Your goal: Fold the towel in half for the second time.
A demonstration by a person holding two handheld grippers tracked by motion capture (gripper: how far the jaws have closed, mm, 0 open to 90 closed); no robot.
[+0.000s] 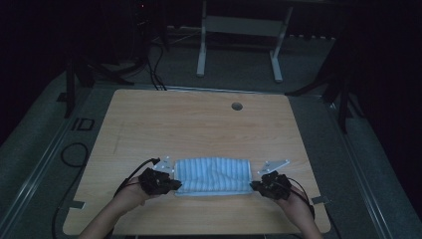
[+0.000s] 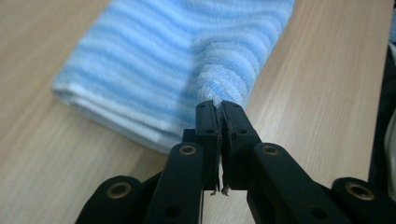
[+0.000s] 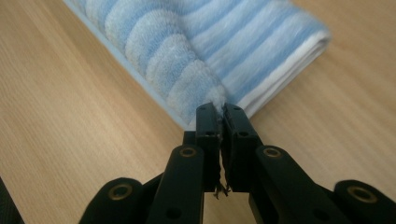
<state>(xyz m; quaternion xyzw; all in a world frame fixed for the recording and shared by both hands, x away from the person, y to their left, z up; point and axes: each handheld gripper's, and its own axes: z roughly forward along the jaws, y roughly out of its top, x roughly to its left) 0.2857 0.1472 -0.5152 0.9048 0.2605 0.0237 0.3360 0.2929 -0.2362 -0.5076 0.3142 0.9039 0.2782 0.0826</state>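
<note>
A folded blue-and-white striped towel (image 1: 213, 175) lies flat near the front of the wooden table (image 1: 199, 119). My left gripper (image 1: 171, 184) is at its near left corner, jaws shut on a pinched-up ridge of the towel (image 2: 224, 74). At the near right corner my right gripper (image 1: 255, 186) is likewise shut on a raised fold of the towel (image 3: 187, 70). In the left gripper view the left gripper (image 2: 219, 108) bites the towel's edge, and in the right gripper view the right gripper (image 3: 218, 110) does the same. A hand holds each gripper from below.
A round cable hole (image 1: 237, 106) sits near the table's far edge. Behind the table stands a white desk frame (image 1: 239, 40), and black cables (image 1: 74, 154) lie on the floor to the left. The room around is dark.
</note>
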